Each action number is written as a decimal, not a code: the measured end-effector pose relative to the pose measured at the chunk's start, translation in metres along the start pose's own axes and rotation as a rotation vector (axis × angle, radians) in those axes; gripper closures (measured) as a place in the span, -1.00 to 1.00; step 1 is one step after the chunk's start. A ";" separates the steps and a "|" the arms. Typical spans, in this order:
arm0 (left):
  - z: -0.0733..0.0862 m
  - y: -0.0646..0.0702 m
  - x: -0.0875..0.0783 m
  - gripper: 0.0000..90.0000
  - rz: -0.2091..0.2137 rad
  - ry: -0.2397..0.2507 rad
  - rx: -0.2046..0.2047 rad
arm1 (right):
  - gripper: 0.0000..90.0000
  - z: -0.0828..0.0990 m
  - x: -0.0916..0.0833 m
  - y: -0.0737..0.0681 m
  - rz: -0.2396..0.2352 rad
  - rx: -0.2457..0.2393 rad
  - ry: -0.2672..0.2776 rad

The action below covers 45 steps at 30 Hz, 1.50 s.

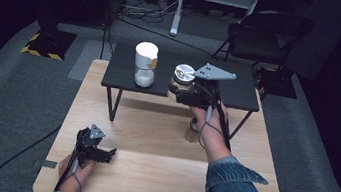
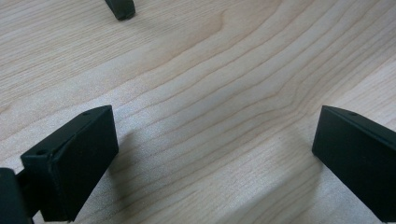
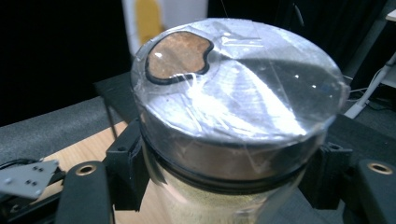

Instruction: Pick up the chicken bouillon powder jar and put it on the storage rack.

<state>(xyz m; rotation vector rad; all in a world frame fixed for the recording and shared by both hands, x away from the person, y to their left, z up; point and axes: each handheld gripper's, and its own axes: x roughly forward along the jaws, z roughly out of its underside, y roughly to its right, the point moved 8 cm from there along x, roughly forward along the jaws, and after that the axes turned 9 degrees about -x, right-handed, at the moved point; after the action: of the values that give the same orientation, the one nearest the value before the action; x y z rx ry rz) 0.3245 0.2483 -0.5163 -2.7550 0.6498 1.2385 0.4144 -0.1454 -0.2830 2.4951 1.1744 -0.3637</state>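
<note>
The right gripper (image 1: 179, 91) clamps a clear jar (image 3: 233, 140) of pale powder, its silver lid film-wrapped, at the black stand's (image 1: 125, 77) front edge; the left gripper (image 1: 100, 153) rests wide apart on the wooden table (image 1: 147, 173)

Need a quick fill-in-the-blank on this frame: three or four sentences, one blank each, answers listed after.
1. The right gripper is shut on a jar with a ____ lid.
2. The left gripper rests over the bare wooden table with its jaws ____.
3. The white-lidded jar stands on the small ____ table.
4. Clear ____ wrap covers the held jar's lid.

Missing words: silver; open; black; plastic
</note>
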 end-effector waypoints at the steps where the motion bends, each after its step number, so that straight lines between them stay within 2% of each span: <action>1: 0.000 0.000 0.000 -0.99 0.000 -0.001 0.000 | -0.32 -0.001 0.003 0.002 0.007 -0.001 -0.008; 5: 0.000 0.000 0.000 -0.99 0.000 0.000 0.001 | -0.32 -0.001 0.014 0.012 0.033 0.002 -0.042; 11: 0.000 0.000 0.000 -0.99 -0.001 0.000 0.000 | -0.32 0.007 0.028 0.023 0.039 0.039 -0.074; 14: 0.000 0.000 0.000 -0.99 -0.002 0.000 0.000 | -0.32 0.012 0.030 0.031 0.025 0.087 -0.049; 16: 0.000 0.000 0.000 -0.99 -0.002 0.000 0.001 | -0.32 0.011 0.032 0.031 0.032 0.073 -0.053; 22: 0.000 0.001 0.000 -0.99 -0.003 0.000 -0.003 | -0.33 0.014 0.032 0.034 0.026 0.068 -0.040; 24: 0.000 0.001 0.000 -0.99 -0.003 -0.001 -0.001 | -0.47 0.015 0.032 0.033 0.033 0.063 -0.033; 25: 0.000 0.001 0.000 -0.99 -0.003 -0.001 -0.002 | -0.55 0.016 0.031 0.035 0.021 0.077 -0.028; 27: 0.000 0.001 0.000 -0.99 -0.003 0.000 -0.004 | -0.68 0.017 0.026 0.037 0.004 0.102 -0.022; 31: 0.000 0.001 0.000 -0.99 -0.003 0.000 -0.003 | -0.82 0.018 0.006 0.037 0.020 0.095 -0.004; 36: 0.000 0.001 0.000 -0.99 -0.003 -0.001 -0.003 | -0.88 0.030 -0.023 0.032 0.058 0.073 0.041; 45: 0.000 0.001 0.000 -0.99 -0.003 0.000 -0.003 | -0.89 0.055 -0.063 0.030 0.099 0.059 0.035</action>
<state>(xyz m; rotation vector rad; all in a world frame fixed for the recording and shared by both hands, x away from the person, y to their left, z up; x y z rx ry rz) 0.3248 0.2476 -0.5162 -2.7570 0.6440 1.2395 0.3943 -0.2302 -0.3026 2.6088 1.0630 -0.3342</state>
